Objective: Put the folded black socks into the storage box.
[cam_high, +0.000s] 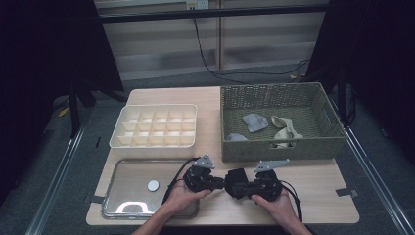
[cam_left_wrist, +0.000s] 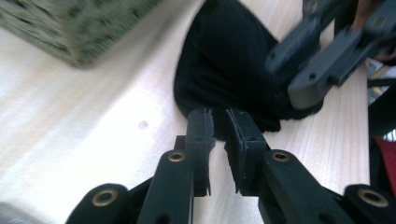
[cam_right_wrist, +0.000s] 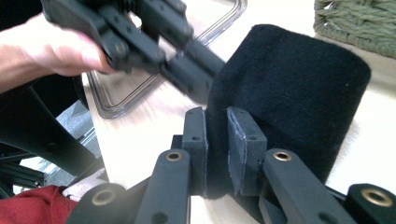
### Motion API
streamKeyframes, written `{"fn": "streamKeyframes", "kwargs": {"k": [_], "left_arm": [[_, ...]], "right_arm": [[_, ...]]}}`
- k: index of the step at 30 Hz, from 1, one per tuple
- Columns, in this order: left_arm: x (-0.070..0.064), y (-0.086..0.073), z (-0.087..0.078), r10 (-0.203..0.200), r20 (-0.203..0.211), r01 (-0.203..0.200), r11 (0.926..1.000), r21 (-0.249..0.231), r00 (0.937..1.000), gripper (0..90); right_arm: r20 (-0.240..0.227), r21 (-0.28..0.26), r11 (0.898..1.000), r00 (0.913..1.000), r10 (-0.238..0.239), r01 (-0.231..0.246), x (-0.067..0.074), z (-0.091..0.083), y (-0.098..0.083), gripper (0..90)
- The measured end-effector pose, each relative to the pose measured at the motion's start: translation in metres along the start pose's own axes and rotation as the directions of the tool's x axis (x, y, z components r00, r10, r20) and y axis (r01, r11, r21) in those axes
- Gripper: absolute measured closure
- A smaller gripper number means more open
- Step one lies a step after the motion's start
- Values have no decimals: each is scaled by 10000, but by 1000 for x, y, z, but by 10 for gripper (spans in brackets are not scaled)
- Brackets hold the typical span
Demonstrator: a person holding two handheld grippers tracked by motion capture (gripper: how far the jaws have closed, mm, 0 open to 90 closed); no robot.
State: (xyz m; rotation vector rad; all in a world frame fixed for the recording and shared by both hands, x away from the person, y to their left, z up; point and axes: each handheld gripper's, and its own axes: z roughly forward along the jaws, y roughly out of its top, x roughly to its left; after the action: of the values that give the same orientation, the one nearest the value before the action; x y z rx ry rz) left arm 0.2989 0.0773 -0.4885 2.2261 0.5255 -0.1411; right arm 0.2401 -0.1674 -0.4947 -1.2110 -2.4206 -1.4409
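Note:
A black sock lies bunched on the wooden table near its front edge, between my two grippers. My left gripper points right at it. In the left gripper view the jaws stand almost together, with the sock's near edge caught between their tips. My right gripper points left from the other side. Its pads press on a fold of the sock, and black cloth fills the narrow gap at the gripper. A hand holds each gripper.
A woven basket stands behind at the right, holding a grey sock and a beige one. A white divided organizer sits at the back left. A clear tray with a small white disc lies front left.

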Motion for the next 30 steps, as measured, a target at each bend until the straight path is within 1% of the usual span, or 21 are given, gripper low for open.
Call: {"fn": "streamKeyframes", "kwargs": {"k": [1, 2, 4, 6, 7, 9, 12, 14, 17, 18, 19, 21, 23, 24, 25, 27, 29, 30], "left_arm": [[0, 1, -1, -42, -6, 42, 9998, -193, 10000, 772], [0, 3, -4, -15, -30, 14, 9997, -246, 10000, 751], [0, 9, -9, -39, 72, 44, 9980, -625, 10000, 723], [-1, 13, -12, -30, 133, 42, 9961, -878, 9999, 685], [-1, 14, -13, -72, 275, 99, 9949, -1006, 9996, 669], [-2, 19, -12, -49, 241, 74, 9946, -1031, 9997, 632], [-1, 24, -8, -70, 321, 106, 9937, -1116, 9995, 584], [0, 26, -4, -24, 245, 49, 9947, -1027, 9997, 559], [5, 26, 5, -155, 194, 170, 9966, -809, 9997, 535], [6, 25, 7, -168, 119, 175, 9981, -597, 9998, 530], [7, 24, 10, -249, 135, 257, 9980, -577, 9996, 518], [9, 23, 11, -296, 158, 303, 9986, -445, 9994, 492], [8, 22, 12, -238, 87, 241, 9992, -311, 9997, 476], [8, 21, 12, -283, 120, 286, 9994, -207, 9995, 468], [7, 20, 14, -310, 153, 314, 9992, -233, 9994, 462], [7, 19, 15, -252, 138, 254, 9996, -101, 9996, 444], [7, 18, 17, -374, 214, 375, 9993, -52, 9991, 430], [7, 18, 17, -351, 171, 351, 9994, -3, 9992, 419]], "right_arm": [[-24, -16, 10000, 10000, -51, 51, 0, 1, 0, 780], [-19, -17, 10000, 10000, -70, 70, 1, 1, -1, 781], [-9, 10, 10000, 10000, -94, 94, 2, 2, -2, 784], [-69, 21, 9998, 9998, -188, 189, 3, 3, -3, 788], [-80, 26, 9999, 9998, -170, 170, 4, 3, -3, 789], [-88, 68, 9996, 9996, -256, 257, 6, 4, -4, 792], [-165, 69, 9994, 9993, -334, 335, 6, 5, -5, 794], [-158, 49, 9995, 9994, -301, 302, 6, 5, -6, 795], [-196, 58, 9996, 9994, -268, 269, 6, 5, -6, 795], [-205, 61, 9996, 9994, -264, 265, 6, 5, -6, 795], [-223, 84, 9996, 9994, -265, 267, 6, 4, -6, 794], [-236, 84, 9995, 9992, -310, 312, 6, 4, -7, 794], [-246, 136, 9995, 9993, -291, 294, 6, 3, -8, 794], [-257, 150, 9994, 9992, -296, 300, 6, 2, -8, 794], [-274, 179, 9994, 9992, -305, 310, 6, 1, -8, 793], [-207, 218, 9992, 9992, -334, 338, 6, 0, -9, 791], [-189, 242, 9994, 9995, -250, 255, 6, -2, -10, 790], [-183, 231, 9994, 9995, -246, 250, 5, -3, -10, 789]]}}
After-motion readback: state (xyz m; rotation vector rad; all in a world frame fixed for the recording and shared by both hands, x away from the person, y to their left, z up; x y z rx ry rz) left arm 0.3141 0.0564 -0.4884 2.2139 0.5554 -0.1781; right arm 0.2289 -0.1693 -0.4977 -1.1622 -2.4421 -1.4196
